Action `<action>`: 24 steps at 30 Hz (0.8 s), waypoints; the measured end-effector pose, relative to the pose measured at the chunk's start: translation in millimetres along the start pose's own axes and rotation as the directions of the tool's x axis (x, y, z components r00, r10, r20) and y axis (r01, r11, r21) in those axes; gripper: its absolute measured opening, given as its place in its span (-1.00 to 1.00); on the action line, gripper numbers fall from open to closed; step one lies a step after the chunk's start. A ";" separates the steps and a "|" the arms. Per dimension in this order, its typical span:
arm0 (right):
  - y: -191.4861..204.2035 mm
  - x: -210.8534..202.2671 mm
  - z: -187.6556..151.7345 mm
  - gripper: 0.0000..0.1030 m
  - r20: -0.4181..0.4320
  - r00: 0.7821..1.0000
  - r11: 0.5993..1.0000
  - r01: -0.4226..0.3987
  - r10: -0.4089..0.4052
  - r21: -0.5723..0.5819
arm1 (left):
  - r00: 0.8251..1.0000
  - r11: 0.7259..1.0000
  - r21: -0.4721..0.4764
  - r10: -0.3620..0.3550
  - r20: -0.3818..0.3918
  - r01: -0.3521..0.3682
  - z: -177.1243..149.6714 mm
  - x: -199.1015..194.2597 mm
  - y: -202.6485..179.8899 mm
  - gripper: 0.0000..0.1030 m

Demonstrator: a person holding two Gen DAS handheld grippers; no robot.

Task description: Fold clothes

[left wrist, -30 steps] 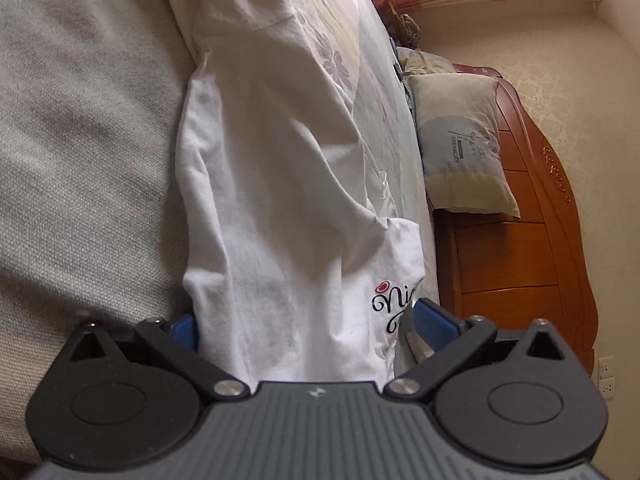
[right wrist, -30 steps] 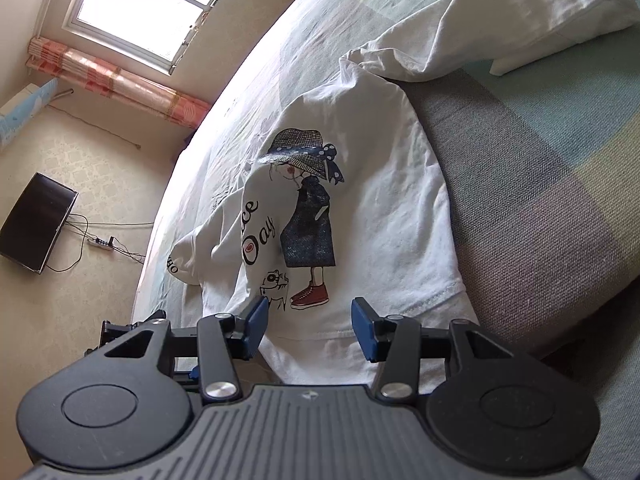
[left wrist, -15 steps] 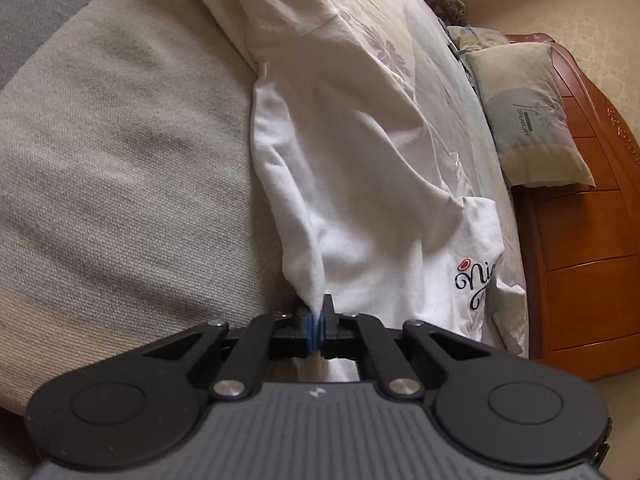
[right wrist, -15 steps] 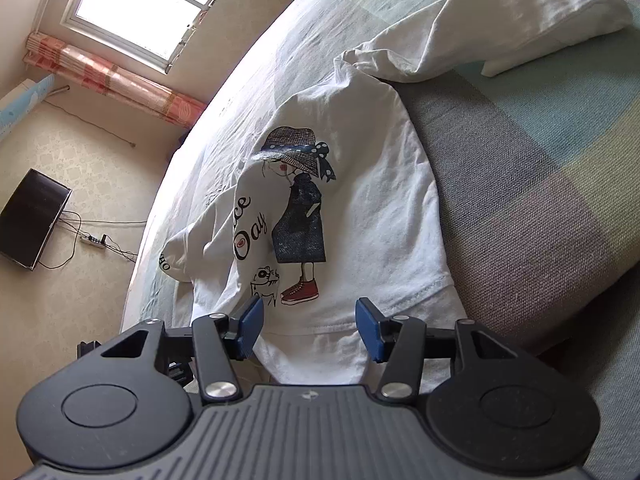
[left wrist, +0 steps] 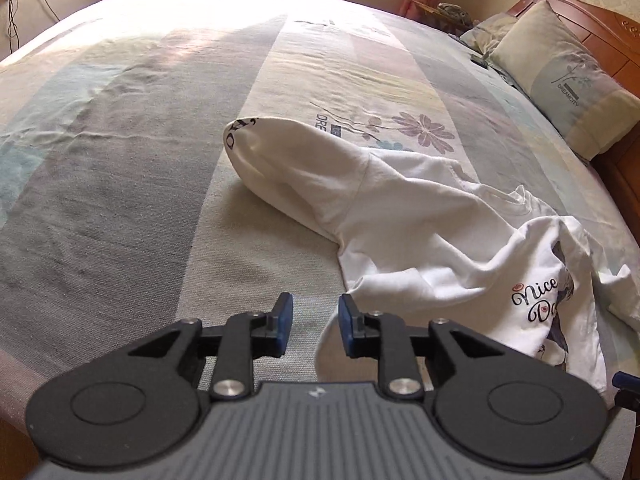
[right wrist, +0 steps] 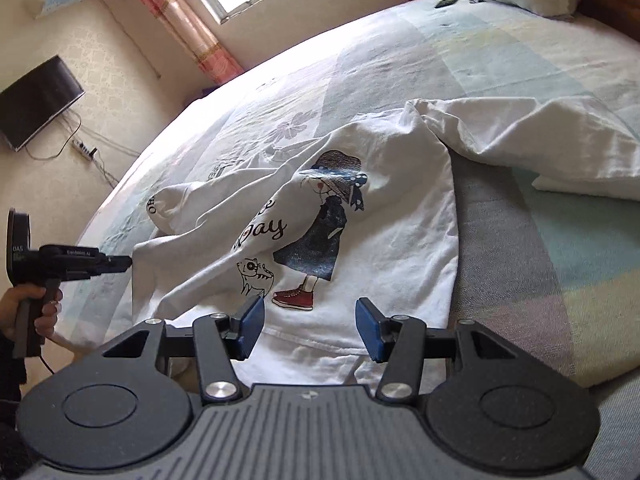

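Note:
A white long-sleeved shirt (right wrist: 384, 240) with a printed girl and "Nice Day" lettering lies rumpled on the bed. In the left wrist view the shirt (left wrist: 440, 240) is bunched to the right, with one sleeve (left wrist: 288, 160) stretched out to the upper left. My left gripper (left wrist: 314, 326) is open and holds nothing; the shirt's edge curls beside its right finger. In the right wrist view my right gripper (right wrist: 310, 328) is open just above the shirt's hem. The left gripper (right wrist: 126, 262), held by a hand (right wrist: 36, 308), touches the shirt's left edge.
A striped pastel bedspread (left wrist: 120, 200) covers the bed. Pillows (left wrist: 568, 76) rest against a wooden headboard (left wrist: 616, 20) at the far right. More white fabric (right wrist: 540, 144) trails off to the right of the shirt. A dark screen (right wrist: 36, 100) and a power strip (right wrist: 84, 150) are on the wall.
My left gripper, shut on the shirt's edge half a second ago, has opened and let go, and it now faces across the bed. The right gripper stays open over the hem.

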State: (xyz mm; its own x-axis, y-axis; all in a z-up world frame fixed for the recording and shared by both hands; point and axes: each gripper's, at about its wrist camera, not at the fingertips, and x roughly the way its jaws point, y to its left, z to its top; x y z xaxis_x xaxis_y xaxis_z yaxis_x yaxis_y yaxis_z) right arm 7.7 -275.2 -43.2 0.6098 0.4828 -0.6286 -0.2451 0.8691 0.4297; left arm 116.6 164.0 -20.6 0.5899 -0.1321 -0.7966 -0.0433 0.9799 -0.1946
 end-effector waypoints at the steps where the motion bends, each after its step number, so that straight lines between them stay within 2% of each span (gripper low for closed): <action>1: 10.1 2.5 0.0 0.10 -0.012 1.000 0.997 -0.005 0.004 -0.082 | 1.000 1.000 0.017 0.000 0.006 0.000 -0.9 -2.7 -3.6 -0.31; 4: 43.5 17.8 -5.8 0.10 -0.070 0.997 0.943 -0.035 0.012 -0.330 | 0.999 0.993 0.119 0.011 0.043 -0.016 -6.5 -12.4 -27.5 -0.20; 6: 65.0 31.9 -12.6 0.10 -0.100 0.995 0.881 -0.062 0.016 -0.470 | 0.998 0.982 0.185 0.017 0.065 -0.029 -10.8 -17.8 -42.6 -0.14; 9: 90.6 52.5 -23.7 0.08 -0.131 0.991 0.781 -0.082 0.001 -0.618 | 0.996 0.967 0.251 0.012 0.083 -0.032 -17.2 -23.8 -57.8 -0.01; 11: 103.3 65.1 -34.0 -0.17 -0.135 0.990 0.703 -0.069 -0.039 -0.707 | 0.996 0.956 0.293 0.007 0.093 -0.034 -21.5 -27.9 -66.6 0.04; 13: 111.2 75.0 -42.6 -0.90 -0.128 0.987 0.628 -0.036 -0.101 -0.777 | 0.996 0.947 0.317 0.011 0.094 -0.041 -24.5 -32.0 -69.6 0.04; 14: 112.3 76.7 -45.3 -0.90 -0.125 0.984 0.599 -0.023 -0.129 -0.801 | 0.995 0.943 0.329 0.016 0.094 -0.046 -25.6 -34.0 -70.6 0.04; 18: 101.8 56.2 -42.8 -0.91 -0.166 0.974 0.553 -0.055 -0.153 -0.832 | 0.993 0.932 0.354 0.039 0.110 -0.076 -27.4 -41.3 -69.5 0.04; 22: 91.3 35.7 -40.4 -0.90 -0.206 0.962 0.505 -0.089 -0.180 -0.858 | 0.994 0.939 0.339 0.027 0.106 -0.061 -26.7 -39.8 -65.3 0.13; 23: 88.3 31.6 -39.8 -0.87 -0.218 0.959 0.504 -0.099 -0.182 -0.858 | 0.995 0.941 0.334 0.024 0.096 -0.055 -27.0 -37.0 -65.1 0.14; 24: 84.5 29.8 -38.4 -0.74 -0.235 0.957 0.532 -0.111 -0.171 -0.840 | 0.996 0.942 0.333 0.022 0.091 -0.051 -27.2 -35.4 -65.1 0.14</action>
State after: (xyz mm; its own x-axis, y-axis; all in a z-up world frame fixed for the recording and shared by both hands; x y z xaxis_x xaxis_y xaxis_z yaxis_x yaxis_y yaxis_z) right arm -23.8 -183.2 -50.6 0.4480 0.3384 -0.8275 -0.8311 0.4989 -0.2459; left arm 76.6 100.8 4.8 0.6595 -0.0964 -0.7455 0.1974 0.9792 0.0480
